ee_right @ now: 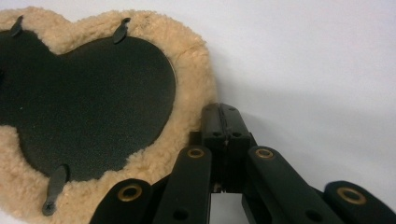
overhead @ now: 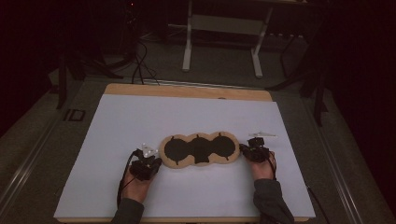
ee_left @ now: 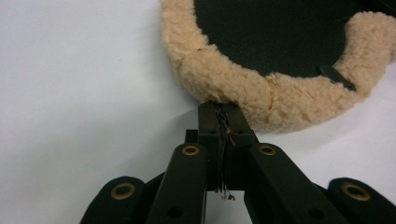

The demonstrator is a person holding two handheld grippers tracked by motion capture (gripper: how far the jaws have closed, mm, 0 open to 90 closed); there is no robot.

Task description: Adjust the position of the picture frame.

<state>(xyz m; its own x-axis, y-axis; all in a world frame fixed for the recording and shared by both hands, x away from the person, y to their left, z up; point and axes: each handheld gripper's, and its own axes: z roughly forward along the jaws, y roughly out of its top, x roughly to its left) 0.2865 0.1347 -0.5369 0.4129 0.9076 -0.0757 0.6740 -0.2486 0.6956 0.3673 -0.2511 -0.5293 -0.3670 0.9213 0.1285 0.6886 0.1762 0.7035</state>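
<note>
Tan fleece three-lobed pad with black centre (overhead: 200, 149) lies flat on the white worktop (overhead: 140, 116), left claw (overhead: 154, 162) and right claw (overhead: 243, 149) both clenched, empty, at its ends.

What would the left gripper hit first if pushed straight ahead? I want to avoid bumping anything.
The left gripper, fingers shut, points at the fleece rim of the tan pad. Its tips look already at the fleece, so it would likely press into that rim first.
</note>
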